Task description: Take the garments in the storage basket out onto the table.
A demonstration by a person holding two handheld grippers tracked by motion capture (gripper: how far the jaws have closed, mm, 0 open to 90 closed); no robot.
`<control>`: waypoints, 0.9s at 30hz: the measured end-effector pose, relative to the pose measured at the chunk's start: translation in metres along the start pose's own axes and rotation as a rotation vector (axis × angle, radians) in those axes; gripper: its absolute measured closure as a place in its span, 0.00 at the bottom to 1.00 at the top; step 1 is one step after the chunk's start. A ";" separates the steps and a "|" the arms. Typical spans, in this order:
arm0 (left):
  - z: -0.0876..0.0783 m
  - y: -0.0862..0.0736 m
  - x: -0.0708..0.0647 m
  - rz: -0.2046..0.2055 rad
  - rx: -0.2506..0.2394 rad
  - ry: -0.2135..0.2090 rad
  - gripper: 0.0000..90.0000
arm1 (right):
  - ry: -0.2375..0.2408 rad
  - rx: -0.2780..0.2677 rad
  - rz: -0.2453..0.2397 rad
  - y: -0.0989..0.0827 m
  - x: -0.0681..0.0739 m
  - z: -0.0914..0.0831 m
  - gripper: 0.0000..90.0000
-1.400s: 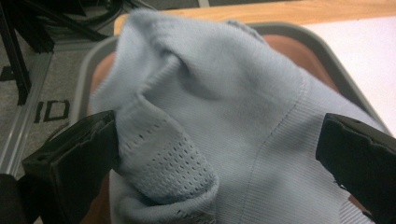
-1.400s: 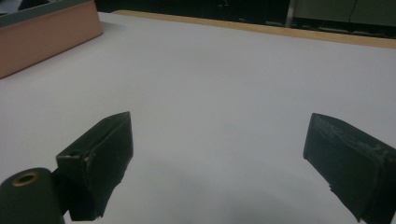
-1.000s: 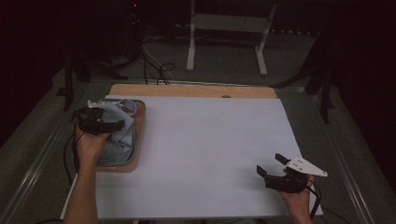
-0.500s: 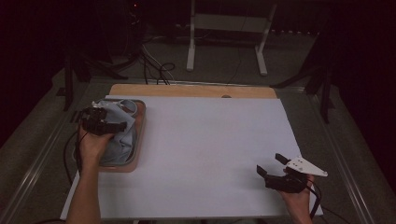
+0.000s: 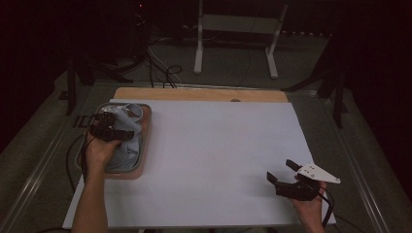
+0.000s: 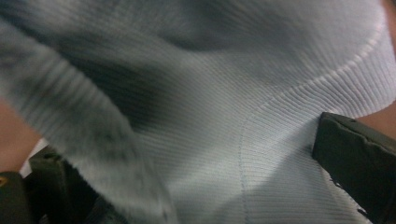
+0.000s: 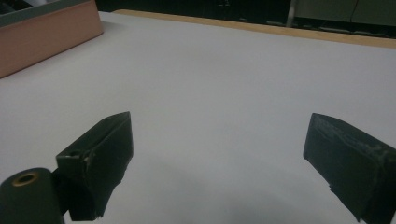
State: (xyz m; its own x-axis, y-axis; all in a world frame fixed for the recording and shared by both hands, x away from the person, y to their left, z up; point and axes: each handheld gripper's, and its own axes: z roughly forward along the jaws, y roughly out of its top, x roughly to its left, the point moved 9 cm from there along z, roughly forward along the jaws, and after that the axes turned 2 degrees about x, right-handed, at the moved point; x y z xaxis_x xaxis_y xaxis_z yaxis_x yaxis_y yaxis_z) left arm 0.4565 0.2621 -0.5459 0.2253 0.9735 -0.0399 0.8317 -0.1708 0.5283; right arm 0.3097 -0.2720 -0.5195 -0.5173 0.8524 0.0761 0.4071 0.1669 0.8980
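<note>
White tabletop (image 5: 214, 155): left hand-held gripper (image 5: 109, 128) in tray (image 5: 144, 145) at 9 o'clock, jaws apart around pale knit cloth (image 6: 224, 116), apparently unclamped; cloth may slip. Right hand-held gripper (image 5: 286, 175) idle, jaws wide.

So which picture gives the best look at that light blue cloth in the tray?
The left gripper view: the light blue cloth fills it, showing ribbed knit and a seam. The high view shows it small, bunched in the tray under the left hand-held gripper.

One cloth (image 5: 127, 127), one tray (image 5: 144, 145), two tongs.
</note>
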 end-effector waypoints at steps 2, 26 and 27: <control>0.002 -0.001 -0.001 0.003 0.020 -0.002 0.07 | 0.000 0.000 0.000 0.000 0.000 0.000 0.09; -0.001 -0.007 -0.004 0.009 0.082 -0.031 0.81 | -0.002 0.001 -0.002 0.000 -0.001 -0.001 0.09; -0.002 -0.006 -0.004 0.012 0.083 -0.031 0.82 | -0.003 0.000 -0.002 0.000 -0.001 -0.001 0.09</control>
State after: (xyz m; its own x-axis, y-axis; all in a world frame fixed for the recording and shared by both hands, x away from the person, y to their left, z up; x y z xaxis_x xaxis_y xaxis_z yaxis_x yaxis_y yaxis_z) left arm 0.4496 0.2596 -0.5478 0.2500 0.9663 -0.0613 0.8676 -0.1955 0.4571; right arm 0.3096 -0.2732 -0.5191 -0.5162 0.8534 0.0728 0.4063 0.1691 0.8980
